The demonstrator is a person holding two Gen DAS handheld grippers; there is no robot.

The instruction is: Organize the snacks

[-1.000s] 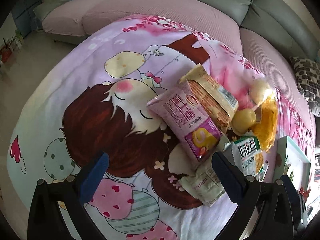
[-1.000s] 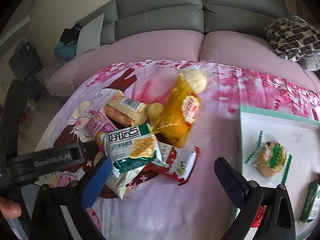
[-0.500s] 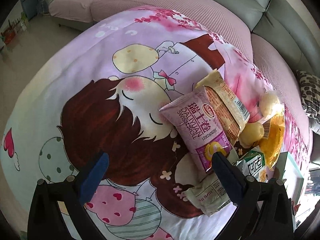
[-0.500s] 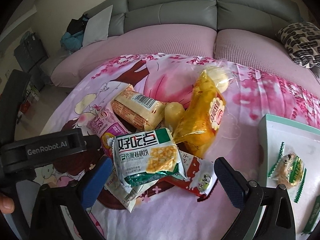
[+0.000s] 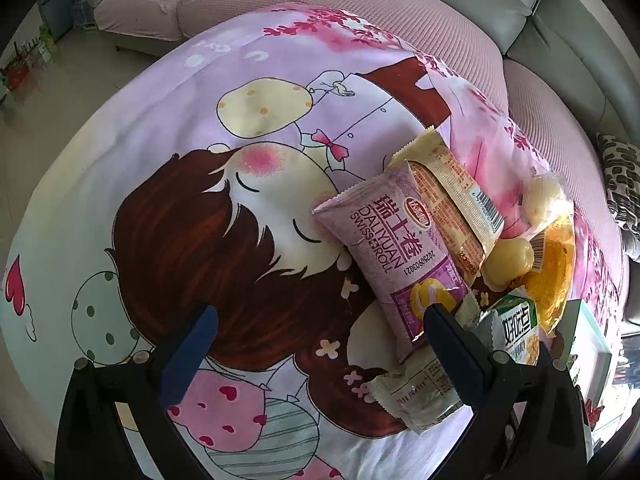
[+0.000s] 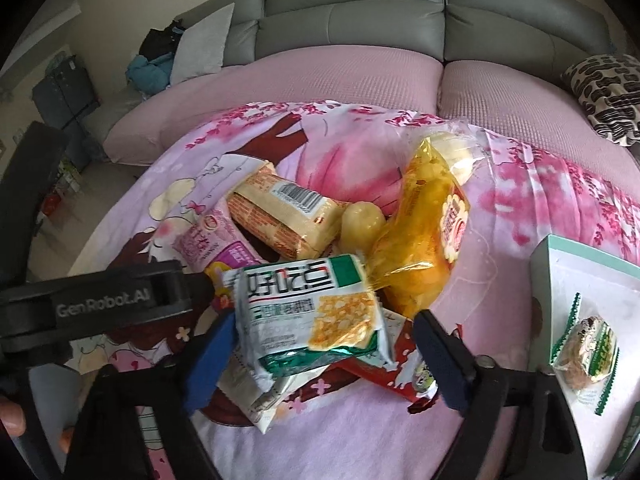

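Observation:
A pile of snack packs lies on a pink cartoon-print cloth (image 5: 200, 200). A purple Swiss roll pack (image 5: 394, 252) and a tan biscuit pack (image 5: 452, 200) lie side by side. A green-and-white cracker pack (image 6: 316, 316) sits on top of the pile, between the fingers of my open right gripper (image 6: 320, 360). A yellow bag (image 6: 424, 240) and a red pack (image 6: 400, 372) lie beside it. My left gripper (image 5: 316, 348) is open over the cloth, its right finger over the purple pack's near end. The cracker pack also shows in the left wrist view (image 5: 516, 332).
A white tray with a green rim (image 6: 568, 256) stands at the right and holds a wrapped snack (image 6: 588, 352). A grey sofa with pink seat cushions (image 6: 340, 68) curves behind the cloth. A patterned pillow (image 6: 608, 92) lies at the far right.
My right gripper has moved forward and left, so the green-and-white cracker pack now lies between its fingers. My left gripper has moved closer to the purple pack.

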